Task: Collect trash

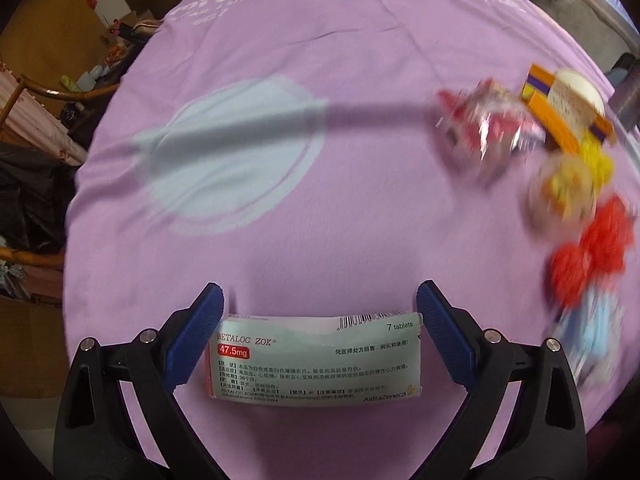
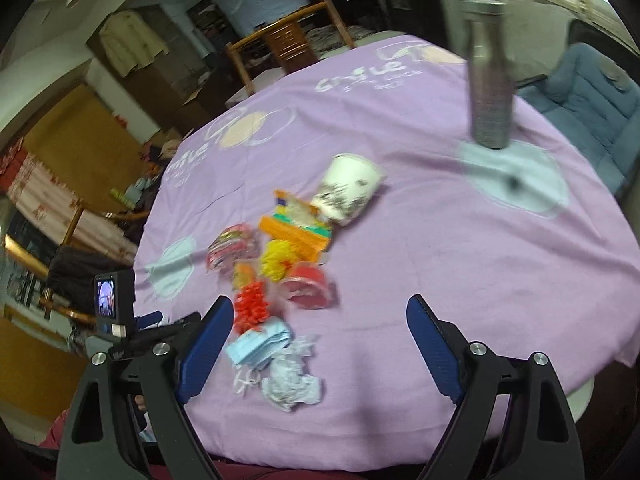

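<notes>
My left gripper (image 1: 318, 300) is shut on a pale green Betaloc ZOK medicine box (image 1: 316, 356), held between both blue pads above the purple tablecloth (image 1: 320, 160). A trash pile lies to its right: a crumpled pink wrapper (image 1: 486, 120), an orange box (image 1: 560, 116), yellow and red scraps (image 1: 596, 240). My right gripper (image 2: 320, 312) is open and empty over the pile's near end. There I see a blue face mask (image 2: 260, 344), crumpled white paper (image 2: 292, 380), red scraps (image 2: 250, 308), a red lid (image 2: 306, 286), an orange box (image 2: 296, 232) and a tipped white paper cup (image 2: 346, 190).
A tall metal bottle (image 2: 488, 76) stands at the table's far right. A wooden chair (image 2: 292, 44) is beyond the far edge, a blue padded seat (image 2: 588, 100) to the right. The left gripper's camera (image 2: 114, 300) shows at the table's left edge.
</notes>
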`<state>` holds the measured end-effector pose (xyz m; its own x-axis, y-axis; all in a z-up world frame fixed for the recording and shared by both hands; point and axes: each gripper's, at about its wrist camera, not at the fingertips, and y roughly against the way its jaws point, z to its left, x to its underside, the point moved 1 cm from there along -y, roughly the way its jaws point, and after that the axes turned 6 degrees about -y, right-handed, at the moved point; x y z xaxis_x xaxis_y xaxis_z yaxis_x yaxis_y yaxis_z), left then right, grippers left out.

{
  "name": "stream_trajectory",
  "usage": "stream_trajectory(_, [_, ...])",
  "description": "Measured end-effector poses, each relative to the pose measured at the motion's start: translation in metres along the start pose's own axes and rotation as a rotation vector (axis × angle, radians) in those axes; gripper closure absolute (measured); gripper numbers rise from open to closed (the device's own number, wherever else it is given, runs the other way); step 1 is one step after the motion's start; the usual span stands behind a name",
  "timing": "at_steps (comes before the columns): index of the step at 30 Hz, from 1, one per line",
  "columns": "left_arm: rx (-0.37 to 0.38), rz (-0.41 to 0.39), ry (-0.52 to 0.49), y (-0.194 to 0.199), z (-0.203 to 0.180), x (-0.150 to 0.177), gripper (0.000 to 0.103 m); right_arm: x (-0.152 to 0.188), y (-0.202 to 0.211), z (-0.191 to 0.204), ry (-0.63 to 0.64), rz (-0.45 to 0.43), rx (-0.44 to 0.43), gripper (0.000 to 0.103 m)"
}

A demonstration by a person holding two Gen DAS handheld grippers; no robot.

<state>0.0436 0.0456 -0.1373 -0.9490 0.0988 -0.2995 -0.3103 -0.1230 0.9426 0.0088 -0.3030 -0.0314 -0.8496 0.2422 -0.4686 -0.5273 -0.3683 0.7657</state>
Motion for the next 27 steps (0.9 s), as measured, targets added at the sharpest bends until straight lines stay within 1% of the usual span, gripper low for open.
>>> stream_trajectory(2, [-0.006, 0.020, 0.018, 0.008, 0.017, 0.022, 0.009, 0.000, -0.011, 0.017, 0.047, 0.028, -0.035, 0.016])
stream_trajectory(4, [0.027, 0.033, 0.068, 0.022, 0.039, 0.049, 0.009, 0.001, -0.023, 0.035, 0.097, 0.056, -0.070, 0.016])
stream_trajectory(7, [0.084, 0.032, 0.159, 0.042, 0.063, 0.077, 0.009, 0.004, -0.035, 0.055, 0.148, 0.088, -0.108, 0.016])
stream_trajectory(10, [0.141, 0.014, 0.233, 0.055, 0.075, 0.092, 0.009, 0.006, -0.038, 0.065, 0.164, 0.097, -0.125, 0.016])
stream_trajectory(12, [0.147, -0.008, 0.259, 0.062, 0.078, 0.097, 0.009, 0.005, -0.036, 0.065, 0.159, 0.089, -0.128, 0.016])
stream_trajectory(14, [0.173, 0.006, 0.301, 0.062, 0.084, 0.105, 0.009, 0.004, -0.035, 0.063, 0.148, 0.086, -0.126, 0.016])
stream_trajectory(17, [0.248, 0.024, 0.358, 0.053, 0.087, 0.107, 0.009, 0.004, -0.032, 0.057, 0.139, 0.088, -0.119, 0.016])
stream_trajectory(20, [0.263, 0.023, 0.373, 0.046, 0.082, 0.102, 0.009, 0.005, -0.027, 0.049, 0.133, 0.077, -0.101, 0.016])
stream_trajectory(22, [0.299, 0.017, 0.364, 0.035, 0.076, 0.087, 0.009, 0.005, -0.021, 0.040, 0.120, 0.064, -0.083, 0.016])
stream_trajectory(24, [0.329, 0.036, 0.363, 0.019, 0.066, 0.072, 0.010, 0.005, -0.014, 0.030, 0.101, 0.050, -0.063, 0.016])
stream_trajectory(25, [0.349, 0.033, 0.360, 0.013, 0.059, 0.063, 0.010, 0.005, -0.012, 0.025, 0.093, 0.043, -0.055, 0.016])
stream_trajectory(26, [0.364, 0.016, 0.347, 0.009, 0.051, 0.051, 0.010, 0.004, -0.007, 0.019, 0.080, 0.032, -0.044, 0.016])
stream_trajectory(27, [0.359, -0.001, 0.322, 0.009, 0.044, 0.040, 0.010, 0.004, -0.002, 0.012, 0.066, 0.021, -0.033, 0.016])
